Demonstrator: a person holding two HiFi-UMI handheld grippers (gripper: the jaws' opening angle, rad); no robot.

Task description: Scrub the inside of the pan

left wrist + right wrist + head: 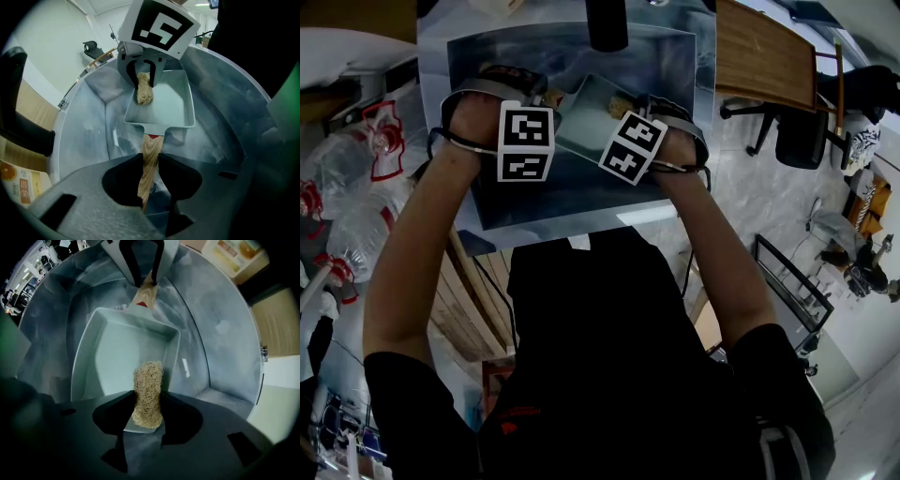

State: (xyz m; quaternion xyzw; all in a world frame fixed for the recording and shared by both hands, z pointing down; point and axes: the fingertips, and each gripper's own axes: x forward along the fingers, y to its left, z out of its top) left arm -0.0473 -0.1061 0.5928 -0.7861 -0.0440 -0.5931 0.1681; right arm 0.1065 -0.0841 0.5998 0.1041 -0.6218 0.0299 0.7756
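Observation:
A pale green rectangular pan (171,105) lies tilted in the steel sink (89,131). My left gripper (151,165) is shut on its wooden handle (150,159), seen edge-on between the pads. My right gripper (146,416) is shut on a tan fibrous scrubber (148,392), whose far end rests on the pan's inside (117,352) near the rim. From the left gripper view the scrubber (144,93) hangs under the right gripper (144,77) at the pan's far end. In the head view both marker cubes cover the jaws above the pan (595,103).
A dark tap (607,23) hangs over the sink's far side. Plastic bottles (347,216) stand to the left, a wooden counter (769,52) and an office chair (797,131) to the right. A printed carton (16,183) sits beside the sink rim.

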